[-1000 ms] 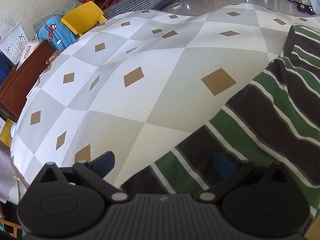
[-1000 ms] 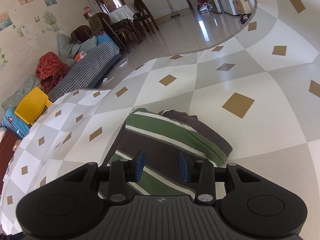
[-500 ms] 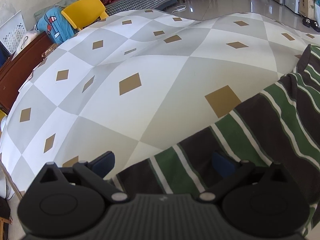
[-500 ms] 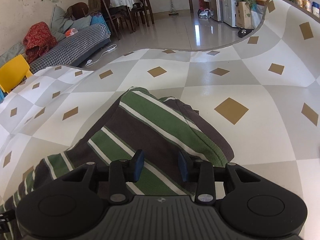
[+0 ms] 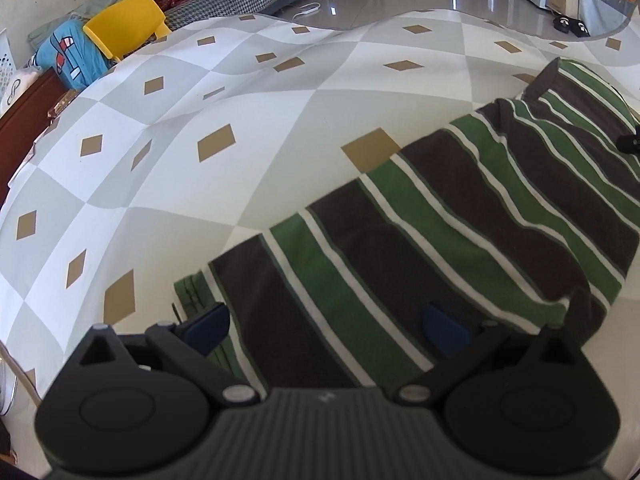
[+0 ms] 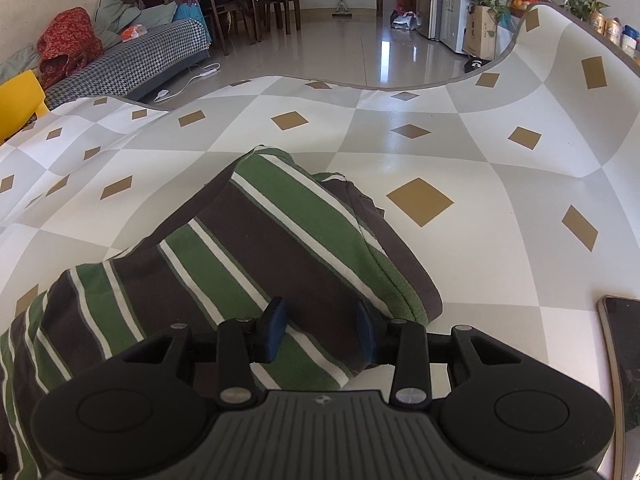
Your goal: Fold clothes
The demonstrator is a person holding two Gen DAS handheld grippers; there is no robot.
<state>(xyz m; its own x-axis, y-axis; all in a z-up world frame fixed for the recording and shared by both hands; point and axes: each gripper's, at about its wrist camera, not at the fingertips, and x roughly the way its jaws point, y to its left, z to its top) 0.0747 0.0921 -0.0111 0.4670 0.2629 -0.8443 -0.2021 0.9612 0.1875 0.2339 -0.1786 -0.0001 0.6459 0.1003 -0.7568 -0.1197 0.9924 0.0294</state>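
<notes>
1. Left claw (image 5: 326, 326) is spread wide over the striped garment (image 5: 460, 216), which lies under and ahead of it on the table (image 5: 168, 184).
2. Right claw (image 6: 322, 330) is half open, gripping nothing, astride a raised fold of the garment.
3. Risk, I'd say: pinching one layer only would drag the fold crooked.
4. No readable writing anywhere.

Yellow chair (image 5: 124, 30) behind diamond-patterned tablecloth (image 5: 240, 120); checkered sofa (image 6: 132, 66), red cloth (image 6: 66, 42), phone (image 6: 624, 344) at right edge.
</notes>
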